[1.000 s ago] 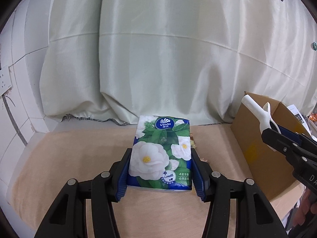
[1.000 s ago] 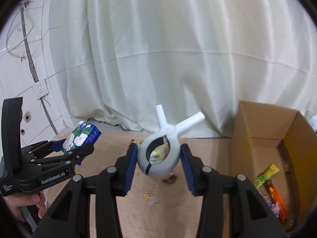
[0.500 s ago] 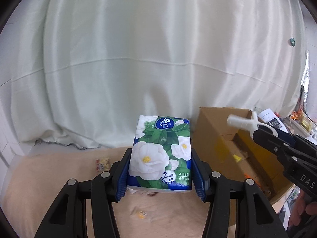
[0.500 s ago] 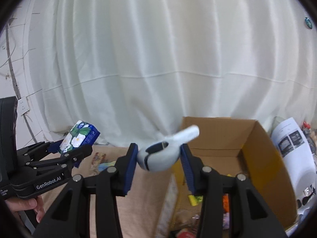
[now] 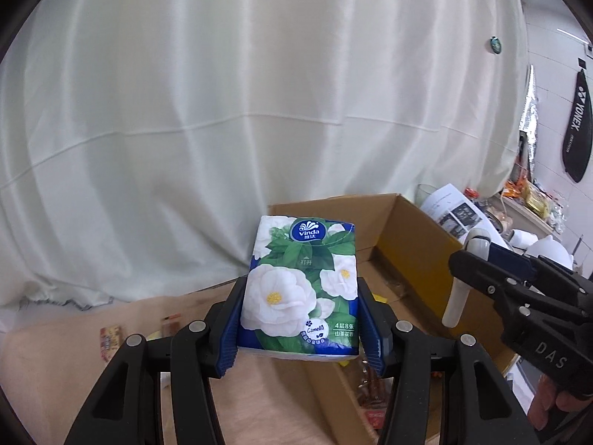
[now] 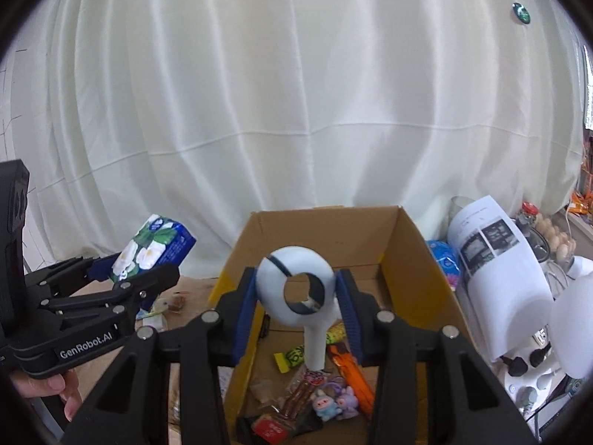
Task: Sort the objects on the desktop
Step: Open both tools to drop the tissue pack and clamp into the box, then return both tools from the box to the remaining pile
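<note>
My left gripper (image 5: 301, 320) is shut on a blue and green tissue pack (image 5: 302, 287) printed with white flowers, held in the air at the near left edge of an open cardboard box (image 5: 415, 233). The right wrist view shows that pack (image 6: 153, 246) at the left, in the left gripper (image 6: 126, 278). My right gripper (image 6: 296, 313) is shut on a white ring-shaped plastic object (image 6: 292, 287) whose stem hangs down over the inside of the box (image 6: 415, 259). In the left wrist view the right gripper (image 5: 467, 263) shows at the right with the white stem (image 5: 457, 296) below it.
Snack packets and small toys (image 6: 326, 396) lie on the box floor. More packets (image 5: 111, 335) lie on the tan tabletop left of the box. Printed paper (image 6: 496, 256), a jar and white appliances stand to the box's right. A pale curtain (image 5: 259, 92) hangs behind.
Both grippers have swung to the right with their loads, from the bare tabletop to the cardboard box. The white object has turned, its stem now pointing down.
</note>
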{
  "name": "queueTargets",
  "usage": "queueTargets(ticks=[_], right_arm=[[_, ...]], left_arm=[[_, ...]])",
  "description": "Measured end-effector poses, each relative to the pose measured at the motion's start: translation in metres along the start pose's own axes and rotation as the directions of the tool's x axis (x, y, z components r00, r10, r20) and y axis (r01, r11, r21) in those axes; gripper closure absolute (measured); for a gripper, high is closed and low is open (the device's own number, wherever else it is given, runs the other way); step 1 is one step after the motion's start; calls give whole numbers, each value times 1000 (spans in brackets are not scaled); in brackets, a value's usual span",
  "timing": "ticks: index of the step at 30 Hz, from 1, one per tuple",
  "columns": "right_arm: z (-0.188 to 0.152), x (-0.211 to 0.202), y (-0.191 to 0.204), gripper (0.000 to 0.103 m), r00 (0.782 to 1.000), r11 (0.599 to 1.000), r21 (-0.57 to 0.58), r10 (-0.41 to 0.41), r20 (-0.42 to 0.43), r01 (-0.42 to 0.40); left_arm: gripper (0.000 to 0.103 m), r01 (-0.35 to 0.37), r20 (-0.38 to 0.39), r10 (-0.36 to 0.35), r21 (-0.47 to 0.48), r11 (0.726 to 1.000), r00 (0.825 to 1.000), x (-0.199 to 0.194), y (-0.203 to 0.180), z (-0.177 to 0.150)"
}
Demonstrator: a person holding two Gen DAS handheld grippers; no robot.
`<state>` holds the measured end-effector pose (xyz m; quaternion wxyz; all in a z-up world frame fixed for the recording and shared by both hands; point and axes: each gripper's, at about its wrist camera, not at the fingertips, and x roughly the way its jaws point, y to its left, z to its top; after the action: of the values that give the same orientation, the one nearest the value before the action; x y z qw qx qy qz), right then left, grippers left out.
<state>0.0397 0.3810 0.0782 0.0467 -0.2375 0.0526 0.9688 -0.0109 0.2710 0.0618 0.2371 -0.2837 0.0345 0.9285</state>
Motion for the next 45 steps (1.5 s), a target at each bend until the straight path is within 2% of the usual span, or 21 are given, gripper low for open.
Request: queueTargets(ticks=[12,25,27,28,29,30,32,34,37,45], right_arm=[[-10,-1,-29,56,998,997,43,-63,-23,64],[-16,2,-31,54,996,996,38,-78,-44,80],[-15,3,-30,44,994,995,25,-99,-44,100],[-15,2,-30,41,992,992,21,-122,-33,123],[-14,1,-31,33,991,991,20,-133,-27,134],[-14,0,-33,18,989,989,25,-143,-22,144],[-14,-1,-39,0,989,987,54,-148,-17,149],[-14,0,-42,0,987,985,60,-160,-22,161],[-15,2,-41,0,981,979,59,-192,-25,194],[-16,3,-30,0,985,984,58,-170,-28,171]], left_arm=[[48,90,-36,-88,63,994,995,30,-45,4],[47,112,-81,-107,68,991,991,45,-50,-6],[43,103,-76,-98,73,992,992,44,-49,-6],[37,93,-71,-88,70,993,994,44,-49,-6],[29,76,-68,-72,60,995,995,44,-46,-6],[20,57,-65,-54,39,998,996,44,-42,-5],[11,41,-64,-41,-3,999,997,44,-32,-5],[0,43,-71,-44,-14,999,997,45,-26,-5],[0,25,-70,-26,-11,1000,997,44,-23,-7],[0,17,-69,-18,-14,1000,997,35,-10,-10]])
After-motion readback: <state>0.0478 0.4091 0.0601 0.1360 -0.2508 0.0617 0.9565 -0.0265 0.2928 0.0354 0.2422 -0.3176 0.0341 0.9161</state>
